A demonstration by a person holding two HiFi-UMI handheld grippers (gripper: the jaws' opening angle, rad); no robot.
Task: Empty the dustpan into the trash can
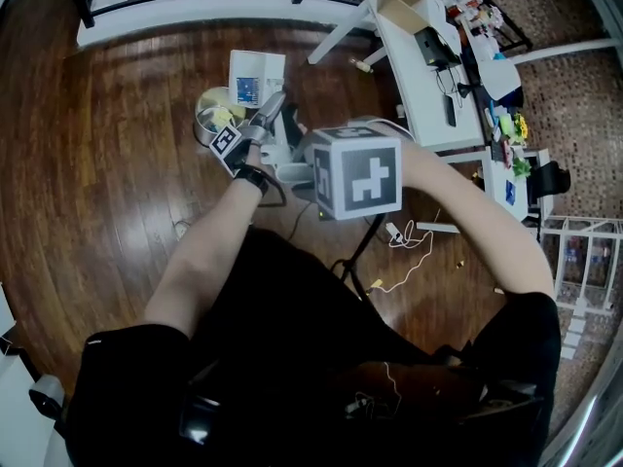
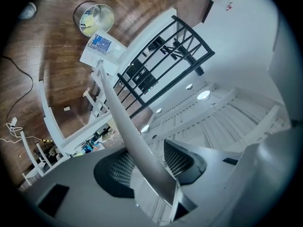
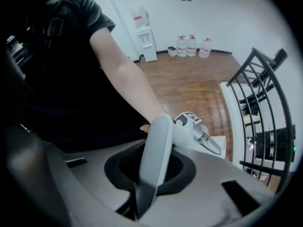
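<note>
A round metal trash can with yellow litter inside stands on the wood floor, and it also shows in the left gripper view. My left gripper reaches out beside it. Its jaws are shut on a long pale strip, which looks like the dustpan's edge seen side-on. My right gripper points down, its fingertips hidden under its marker cube. In the right gripper view its jaws are shut on a rounded white handle, with the left gripper just beyond it.
A flat white box with a blue picture lies next to the can. A cluttered white desk stands at the right and cables trail on the floor. A black railing runs along a white ledge behind the can.
</note>
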